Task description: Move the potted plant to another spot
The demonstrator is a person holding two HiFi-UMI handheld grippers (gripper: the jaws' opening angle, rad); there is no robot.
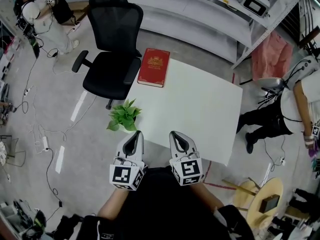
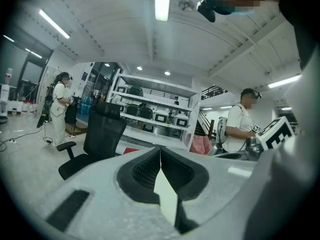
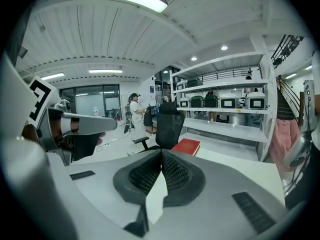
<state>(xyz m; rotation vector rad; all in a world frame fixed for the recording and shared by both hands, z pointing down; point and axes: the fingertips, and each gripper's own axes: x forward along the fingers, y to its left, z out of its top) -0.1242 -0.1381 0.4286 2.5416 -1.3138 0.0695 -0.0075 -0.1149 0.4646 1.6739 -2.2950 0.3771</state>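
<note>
A small potted plant (image 1: pixel 124 116) with green leaves stands at the near left corner of the white table (image 1: pixel 200 109) in the head view. My left gripper (image 1: pixel 133 136) is held just below the plant, shut and empty. My right gripper (image 1: pixel 177 136) hangs beside it over the table's near edge, also shut with nothing in it. The left gripper view shows my left gripper's (image 2: pixel 160 150) jaws pressed together and pointing level into the room. In the right gripper view my right gripper's (image 3: pixel 162 153) jaws meet at the tips. The plant is not in either gripper view.
A red book (image 1: pixel 154 67) (image 3: pixel 186 146) lies at the table's far left corner. A black office chair (image 1: pixel 112 44) (image 2: pixel 95 141) stands against that side. White shelves (image 1: pixel 200 14) run behind. People (image 1: pixel 292 109) stand to the right and far left. Cables trail over the floor at left.
</note>
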